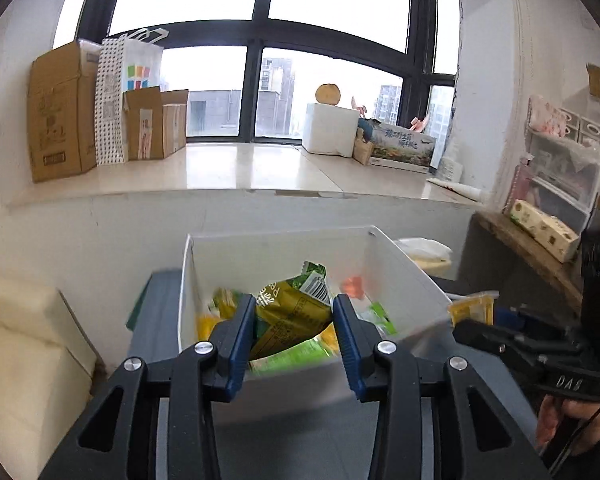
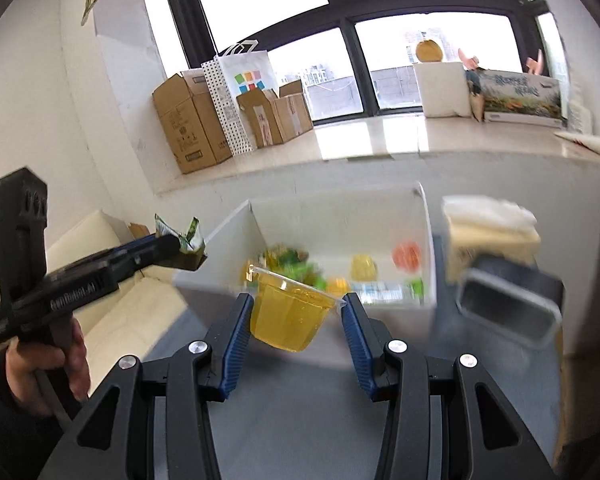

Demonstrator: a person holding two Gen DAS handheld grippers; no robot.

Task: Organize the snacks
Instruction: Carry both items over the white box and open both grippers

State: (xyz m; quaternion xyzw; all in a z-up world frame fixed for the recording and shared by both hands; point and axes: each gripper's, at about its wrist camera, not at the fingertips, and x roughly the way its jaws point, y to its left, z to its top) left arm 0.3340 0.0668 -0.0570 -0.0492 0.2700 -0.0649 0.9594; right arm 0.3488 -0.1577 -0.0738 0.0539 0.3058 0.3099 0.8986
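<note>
Right hand-held gripper (image 2: 298, 310): you clamp the yellow jelly cup (image 2: 291, 312).
Left hand-held gripper (image 1: 294, 314): you pinch the green snack packet (image 1: 292, 312) over the white bin (image 1: 396, 268).

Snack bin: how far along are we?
Done: several packets and jelly cups already lie in the white bin. In hand: left gripper grips a green snack bag; right gripper grips a yellow jelly cup. Left: drop both in; no other loose snacks visible.

Grey table (image 2: 300, 408) under white snack bin (image 2: 340, 216), dark container (image 2: 508, 308).
</note>
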